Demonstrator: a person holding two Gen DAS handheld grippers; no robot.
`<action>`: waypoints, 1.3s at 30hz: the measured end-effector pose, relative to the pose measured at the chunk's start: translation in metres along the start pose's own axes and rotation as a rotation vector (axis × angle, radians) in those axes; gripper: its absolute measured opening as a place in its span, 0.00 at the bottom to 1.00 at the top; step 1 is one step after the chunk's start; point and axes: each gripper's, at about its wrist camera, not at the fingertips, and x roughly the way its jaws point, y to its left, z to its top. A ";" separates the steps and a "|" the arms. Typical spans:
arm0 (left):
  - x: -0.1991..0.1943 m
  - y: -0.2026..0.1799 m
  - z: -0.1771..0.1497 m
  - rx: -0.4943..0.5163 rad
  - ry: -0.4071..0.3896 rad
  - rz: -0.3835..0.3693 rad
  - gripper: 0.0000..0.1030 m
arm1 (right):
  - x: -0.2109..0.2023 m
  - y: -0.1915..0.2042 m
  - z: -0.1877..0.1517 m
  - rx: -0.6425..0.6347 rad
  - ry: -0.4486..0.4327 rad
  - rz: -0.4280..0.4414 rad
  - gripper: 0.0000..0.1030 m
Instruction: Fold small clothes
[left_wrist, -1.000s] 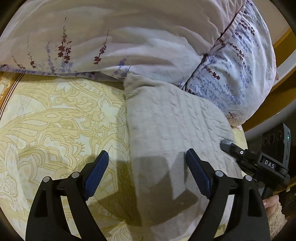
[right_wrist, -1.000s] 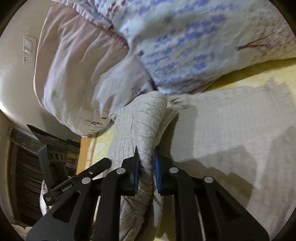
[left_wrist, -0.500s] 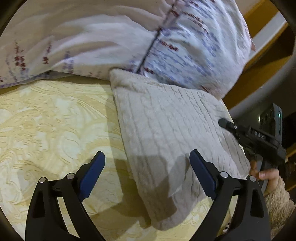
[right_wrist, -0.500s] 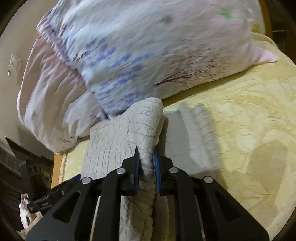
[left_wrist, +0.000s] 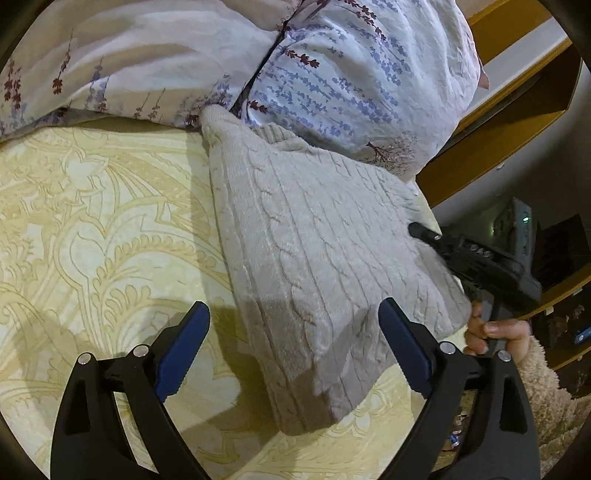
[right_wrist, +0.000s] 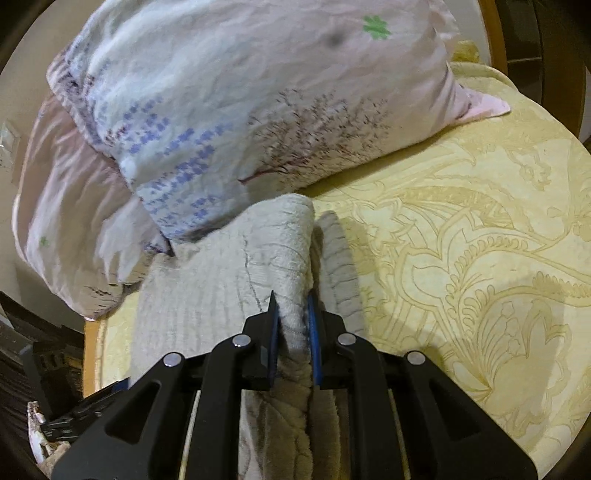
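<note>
A beige cable-knit sweater lies folded on the yellow patterned bedspread, its far end against the pillows. My left gripper is open and empty, hovering over the sweater's near left edge. My right gripper is shut on a raised fold of the sweater and holds it above the layer below. The right gripper also shows in the left wrist view at the sweater's right edge, in a hand.
Two floral pillows lie along the far side of the bed and show in the right wrist view. A wooden bed frame runs behind them. The bedspread stretches to the right of the sweater.
My right gripper has carried the pinched fold across, so the sweater now lies narrower. The left gripper stayed open and drew back a little, with more bedspread in view.
</note>
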 end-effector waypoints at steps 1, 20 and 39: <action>0.001 0.000 0.000 -0.006 0.003 -0.006 0.91 | 0.003 -0.004 -0.001 0.017 0.006 -0.001 0.13; 0.010 0.001 -0.019 -0.092 0.083 -0.098 0.73 | -0.069 -0.038 -0.071 0.112 0.007 0.211 0.46; 0.019 -0.010 -0.025 -0.038 0.135 -0.085 0.64 | -0.057 -0.041 -0.095 -0.013 0.051 -0.042 0.11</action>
